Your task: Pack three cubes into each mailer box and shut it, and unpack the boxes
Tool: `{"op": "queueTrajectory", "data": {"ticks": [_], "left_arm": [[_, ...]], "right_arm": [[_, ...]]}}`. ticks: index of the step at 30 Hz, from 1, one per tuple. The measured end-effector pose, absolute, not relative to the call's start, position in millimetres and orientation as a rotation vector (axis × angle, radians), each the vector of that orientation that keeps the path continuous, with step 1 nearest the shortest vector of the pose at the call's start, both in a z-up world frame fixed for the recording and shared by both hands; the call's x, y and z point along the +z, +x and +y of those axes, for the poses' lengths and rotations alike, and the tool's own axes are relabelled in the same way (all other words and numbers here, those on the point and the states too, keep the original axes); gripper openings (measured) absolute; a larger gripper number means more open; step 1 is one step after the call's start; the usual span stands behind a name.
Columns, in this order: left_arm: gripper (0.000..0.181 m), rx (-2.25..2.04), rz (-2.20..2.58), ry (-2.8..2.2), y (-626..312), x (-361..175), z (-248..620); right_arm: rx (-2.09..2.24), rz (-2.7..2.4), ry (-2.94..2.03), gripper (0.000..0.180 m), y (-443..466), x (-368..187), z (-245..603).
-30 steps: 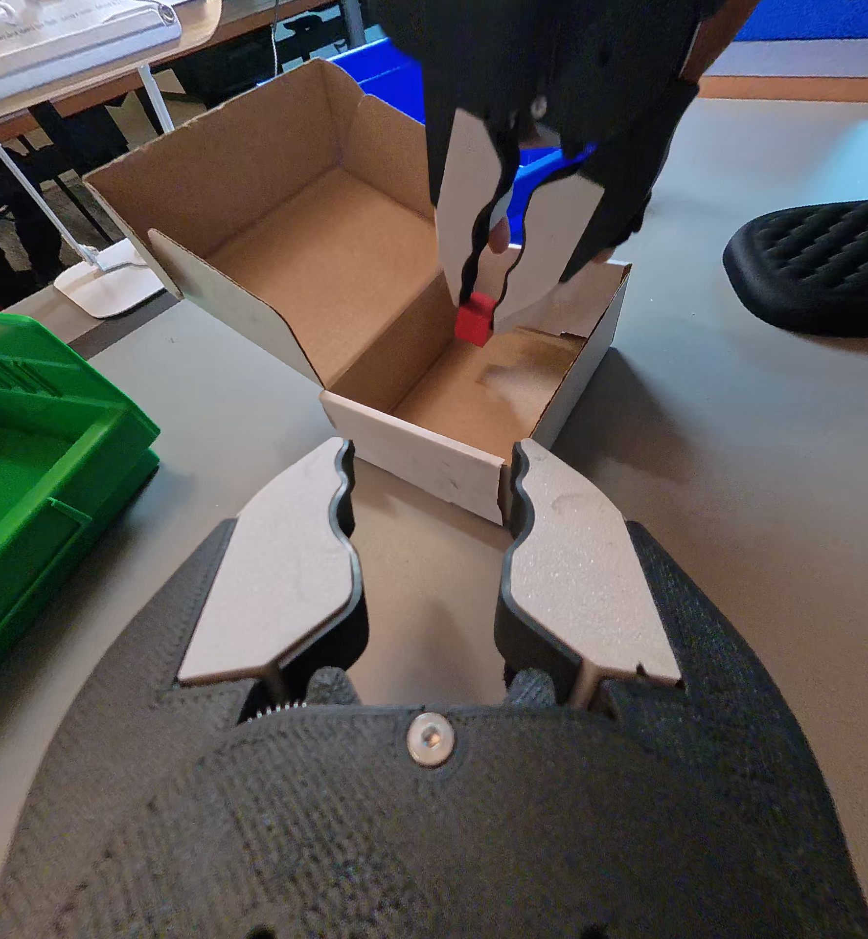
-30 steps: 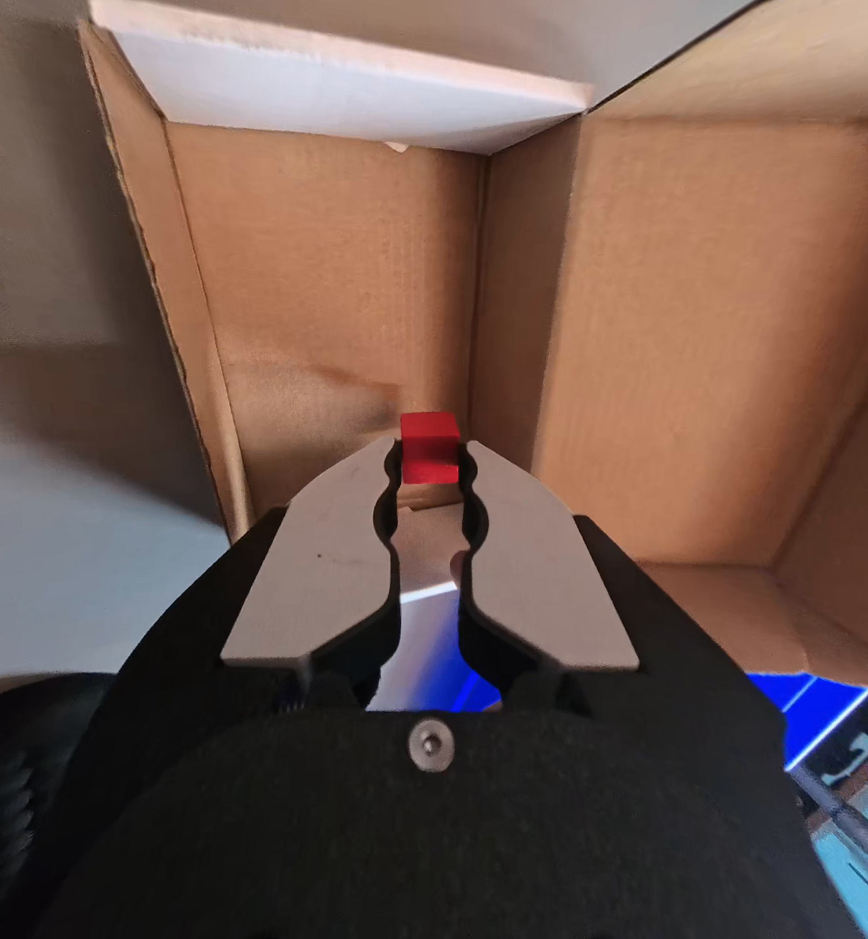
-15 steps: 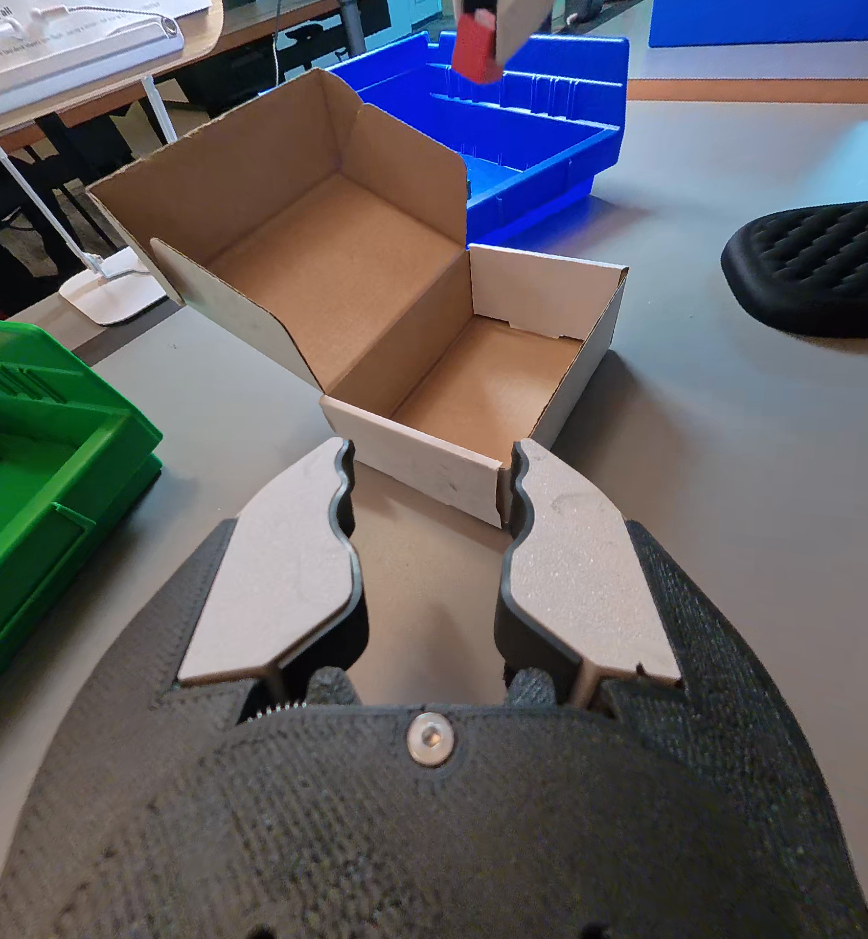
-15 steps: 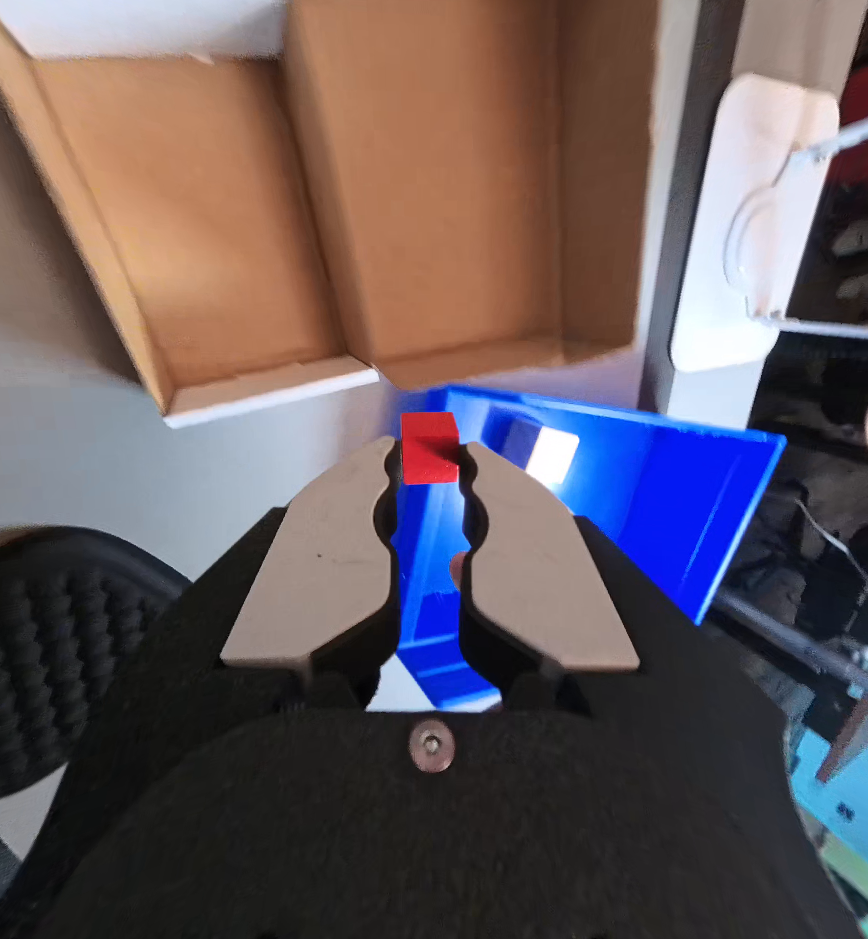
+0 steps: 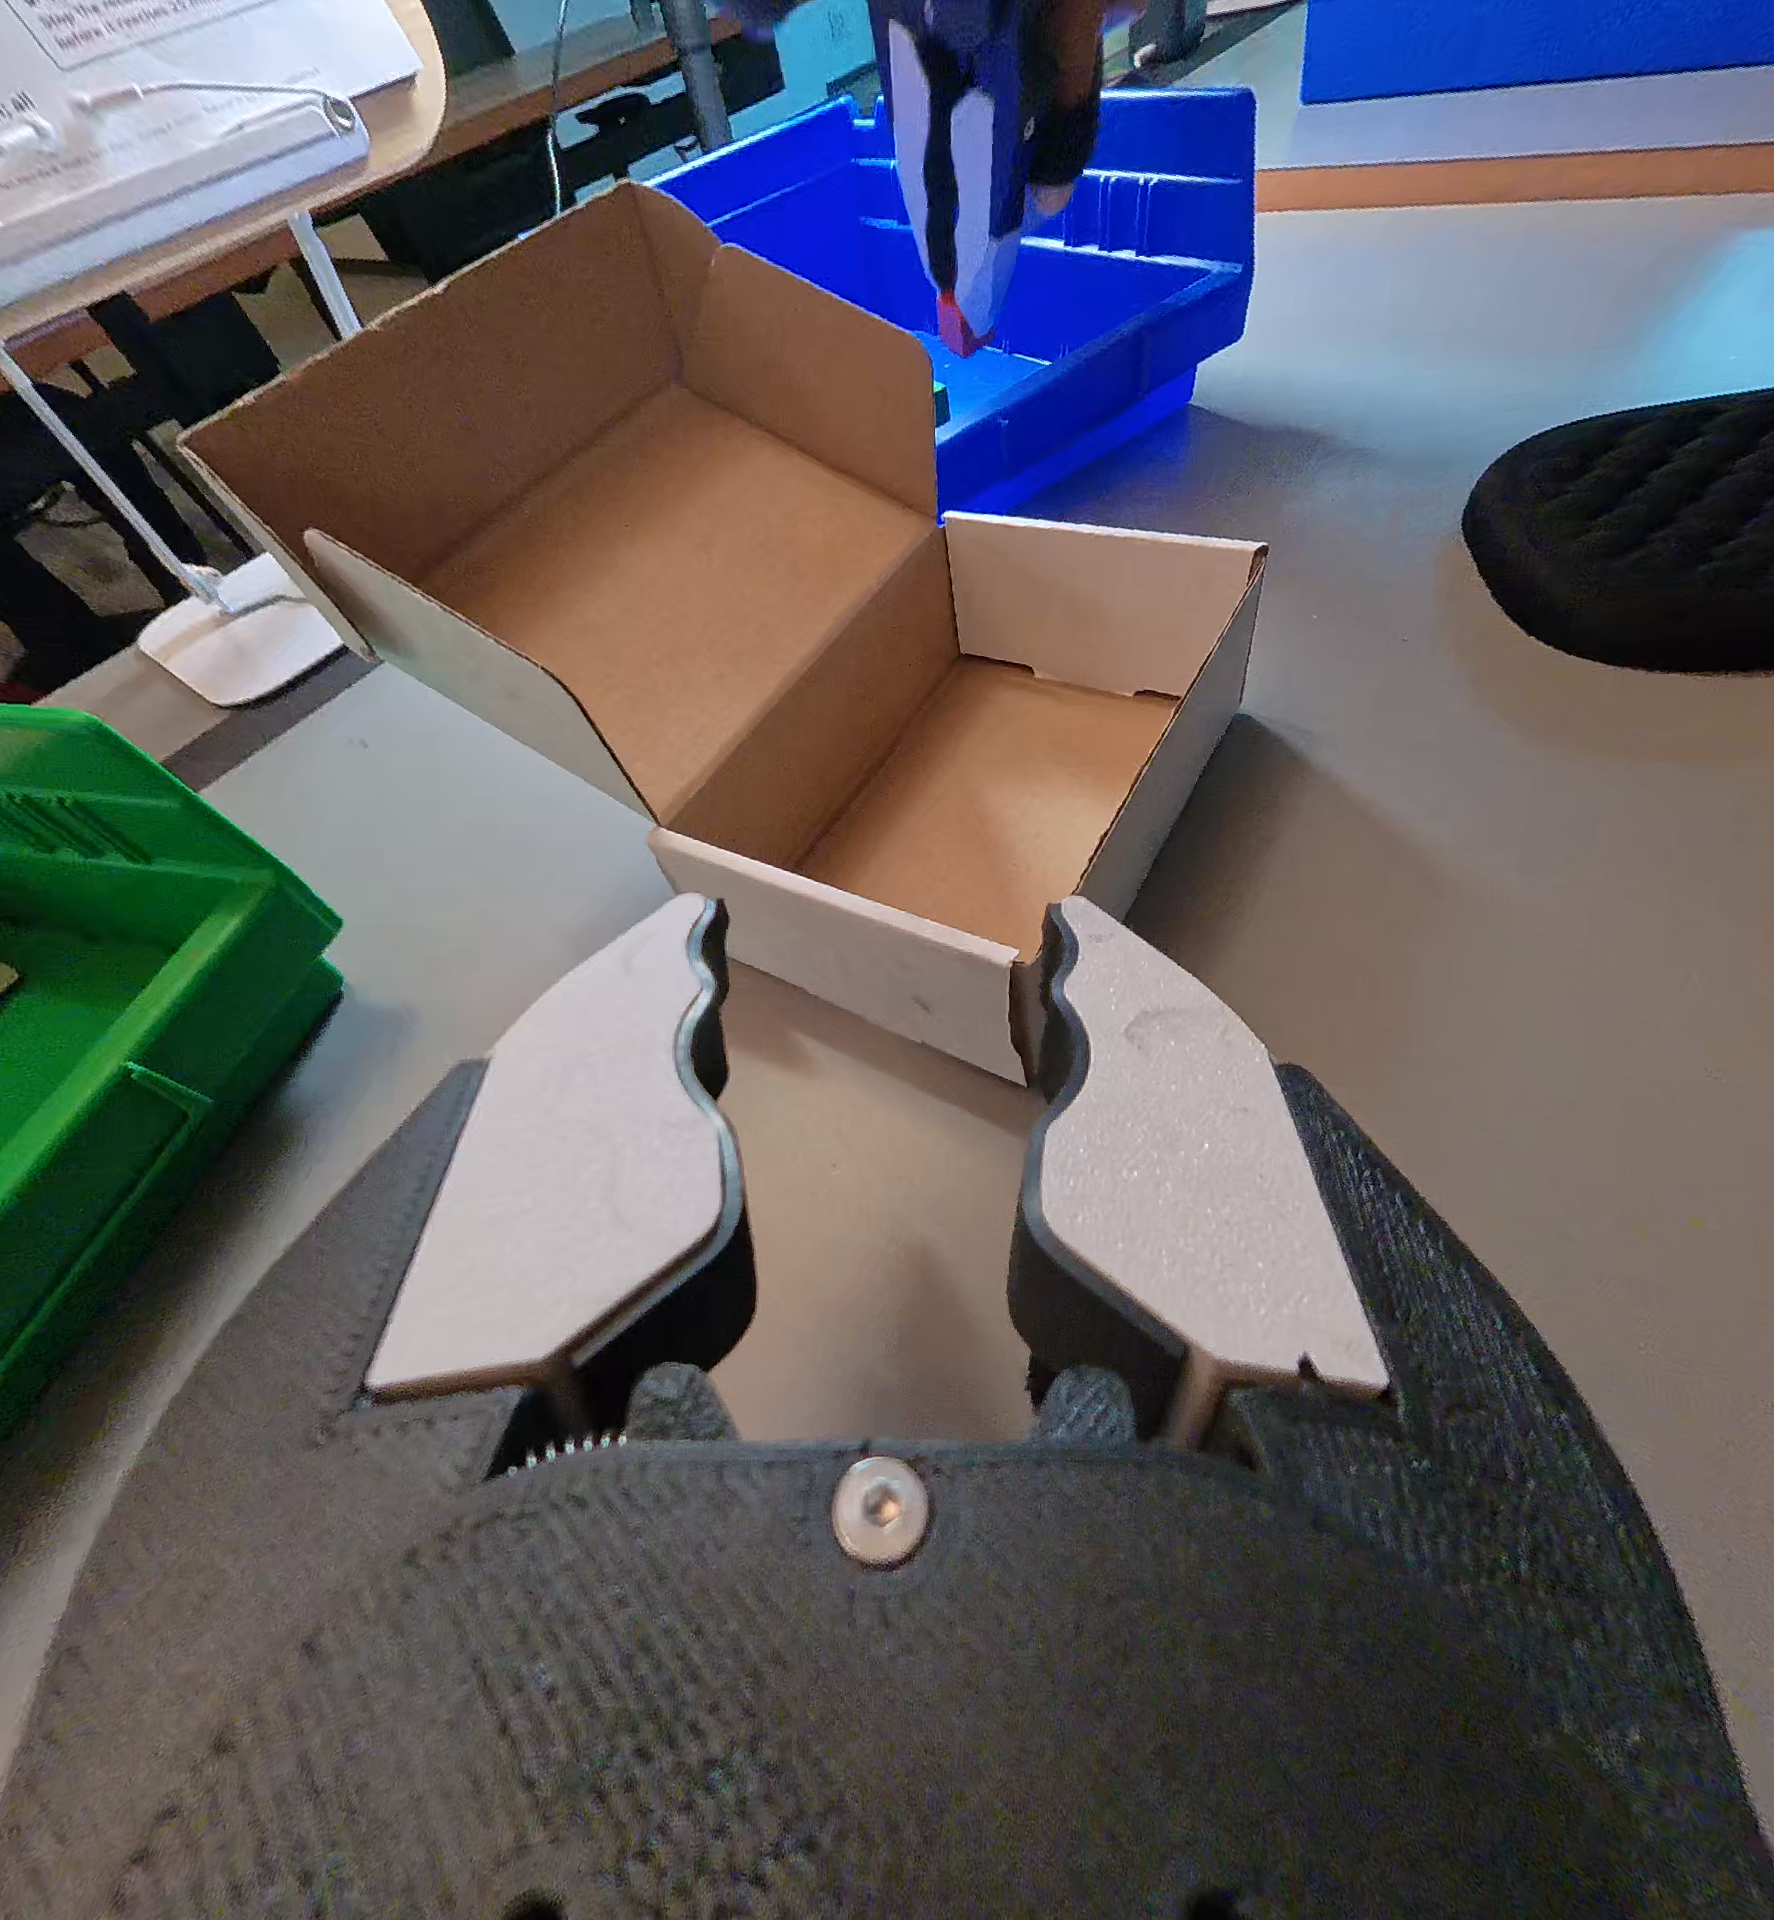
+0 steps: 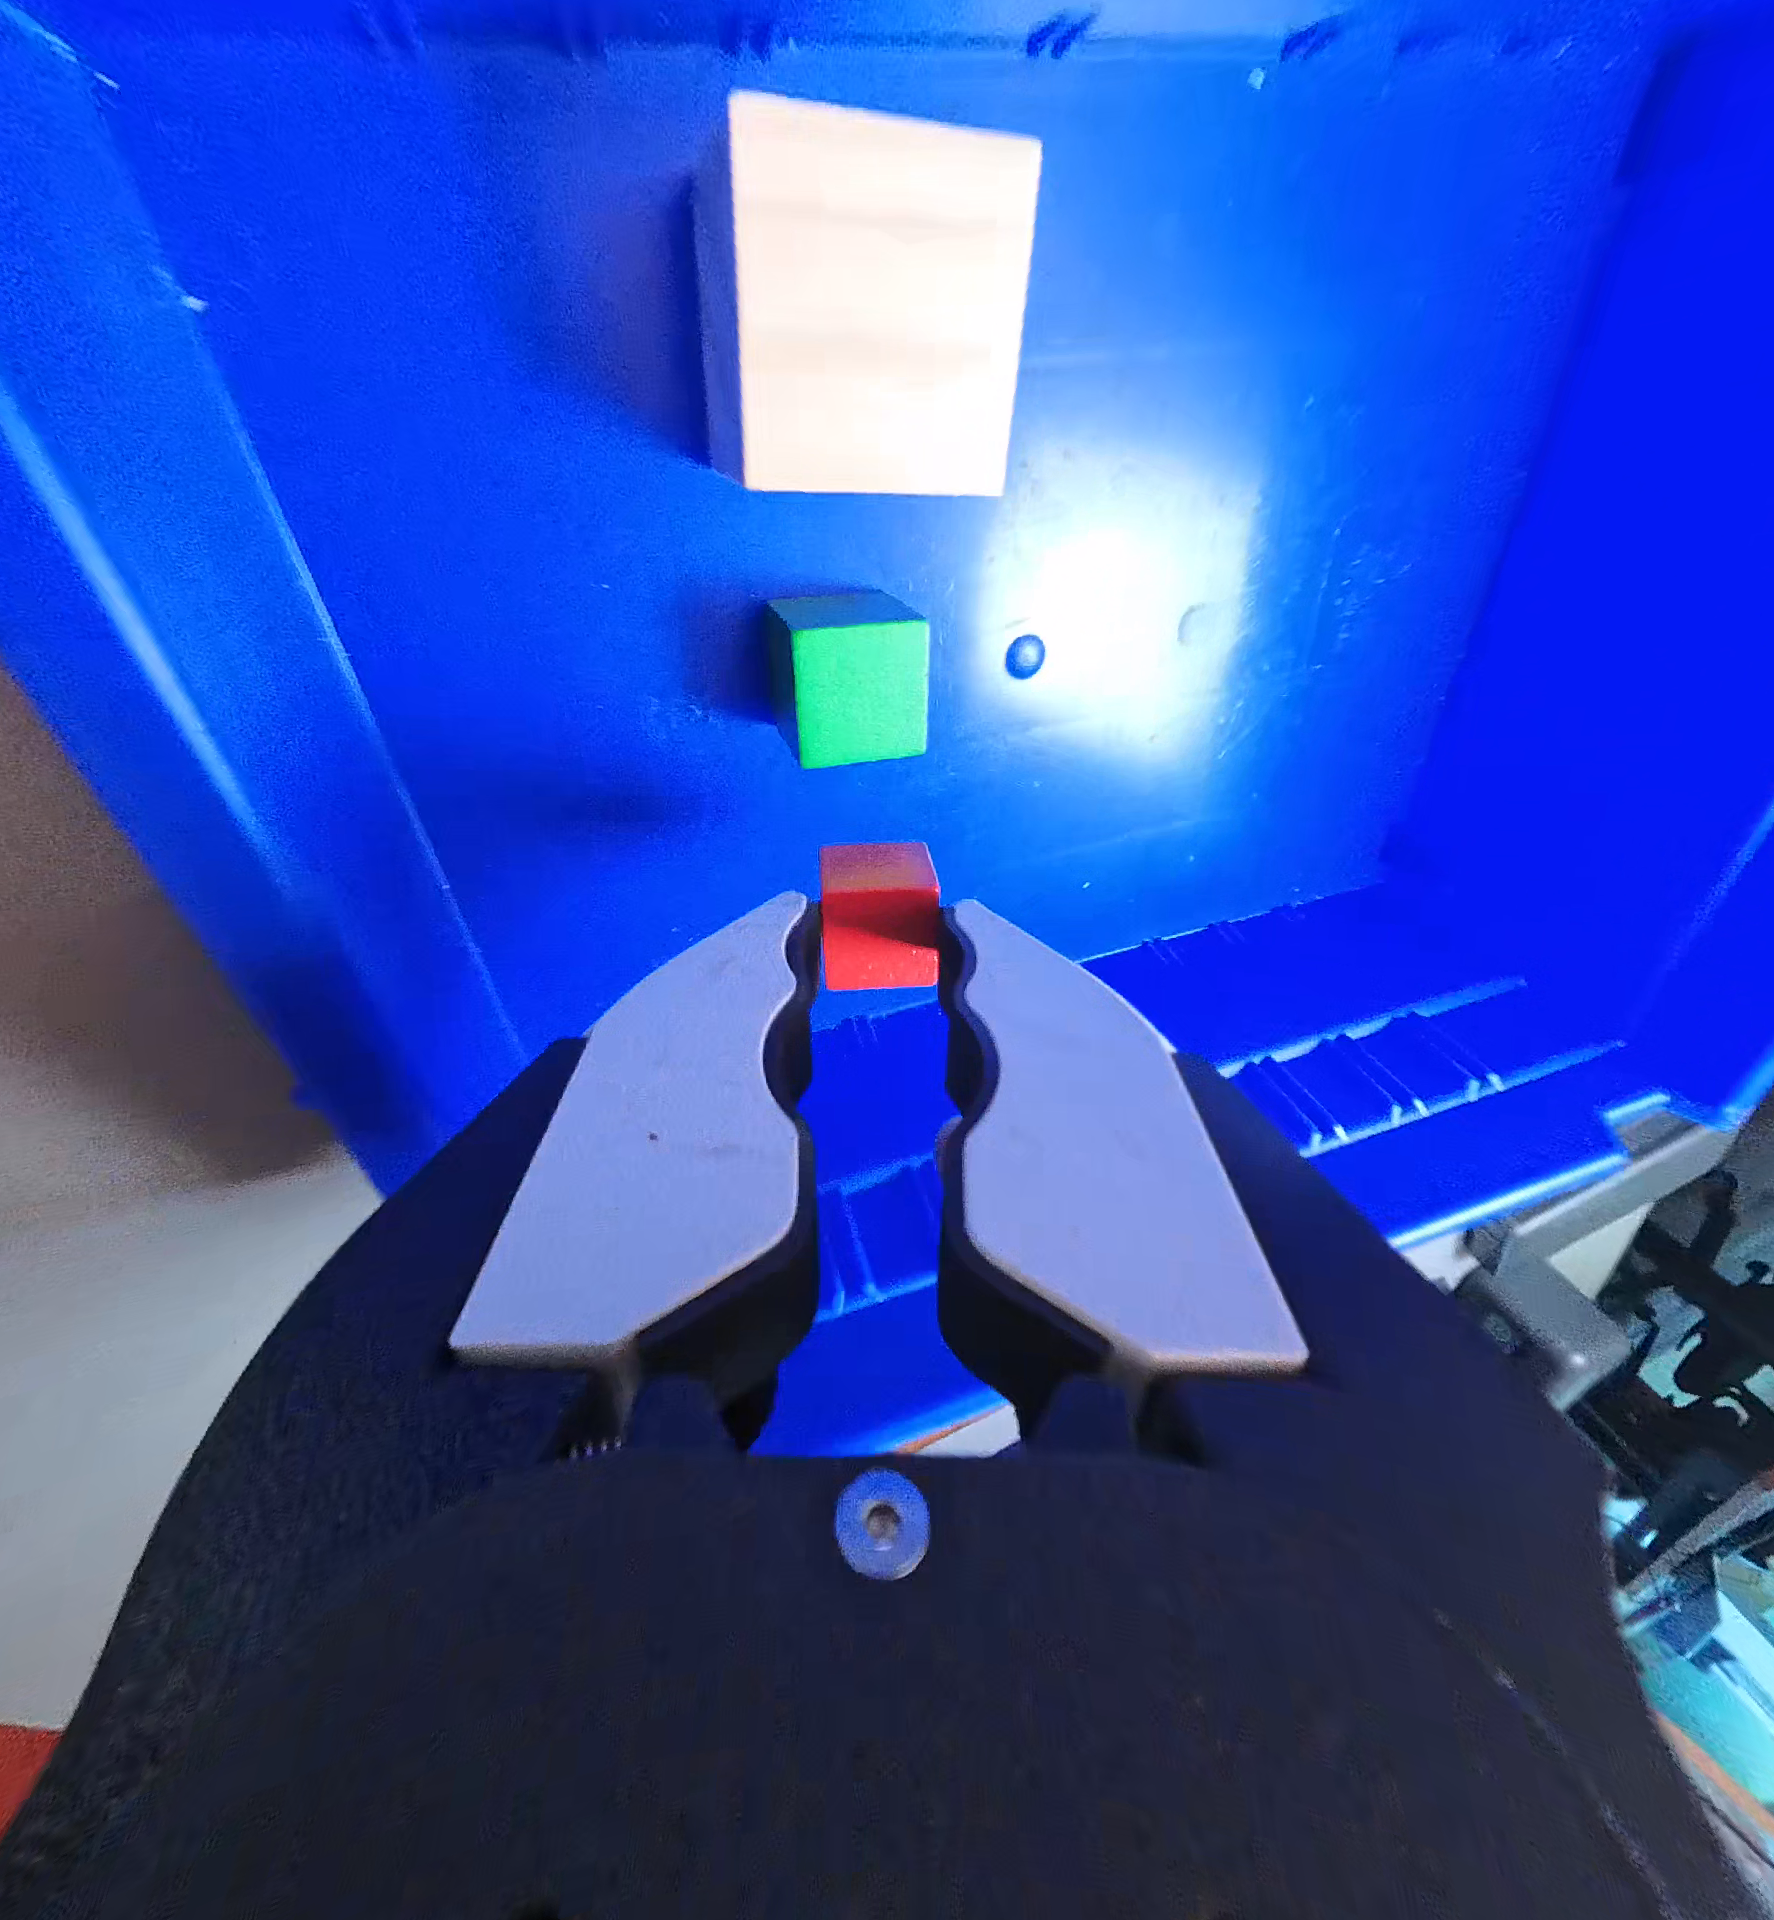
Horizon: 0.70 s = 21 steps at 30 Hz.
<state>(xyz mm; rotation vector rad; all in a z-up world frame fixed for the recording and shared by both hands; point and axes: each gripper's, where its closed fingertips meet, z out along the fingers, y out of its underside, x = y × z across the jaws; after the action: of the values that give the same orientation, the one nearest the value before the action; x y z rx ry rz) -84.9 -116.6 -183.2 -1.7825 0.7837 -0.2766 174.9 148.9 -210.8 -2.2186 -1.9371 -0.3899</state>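
- The right claw point(image 6: 880, 930) is clamped on a small red cube point(image 6: 878, 920), which sits right at the fingertips with its front half sticking out past them.
- It holds the cube low inside a blue bin point(image 6: 426, 540), above the bin's floor.
- On that floor, straight ahead of the red cube, lies a green cube point(image 6: 852, 681). Farther on, in the same line, lies a larger pale wooden block point(image 6: 878, 296). The three are apart from one another.
- A bright patch of light falls on the bin floor just beside the green cube.
- In the left wrist view, the right claw point(image 5: 966, 327) reaches down into the blue bin point(image 5: 1153, 343) with the red cube point(image 5: 958, 317) at its tip.
- The left claw point(image 5: 883, 935) is spread wide and holds nothing. It hangs low over the grey desk point(image 5: 1485, 987).
- Its fingertips are close to the near white wall of the box point(image 5: 862, 945); whether they touch it I cannot tell.
- The cardboard box stands open, its lid folded back toward the blue bin, and nothing shows inside it.
- The blue bin stands just behind the box.
- A green bin point(image 5: 83, 987) stands on the desk to the left of the left claw.
- A black padded cushion point(image 5: 1672, 530) lies well off to the right.
- A white stand with a paper sheet point(image 5: 135, 125) rises behind the box on the left.
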Motion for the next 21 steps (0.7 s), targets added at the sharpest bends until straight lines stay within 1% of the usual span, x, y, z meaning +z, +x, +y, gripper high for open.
{"op": "queueTrajectory", "data": {"ticks": [7, 17, 21], "left_arm": [[0.057, -0.260, 0.807, -1.773, -84, -184, -117], [0.057, -0.266, 0.794, -1.773, -85, -183, -117], [0.057, -0.269, 0.792, -1.777, -85, -184, -116]], "right_arm": [[-0.404, -1.968, -2.297, 0.021, 182, -236, 158], [-0.427, -1.984, -2.321, 0.021, 187, -246, 159], [-0.442, -1.973, -2.301, 0.024, 188, -246, 160]]}}
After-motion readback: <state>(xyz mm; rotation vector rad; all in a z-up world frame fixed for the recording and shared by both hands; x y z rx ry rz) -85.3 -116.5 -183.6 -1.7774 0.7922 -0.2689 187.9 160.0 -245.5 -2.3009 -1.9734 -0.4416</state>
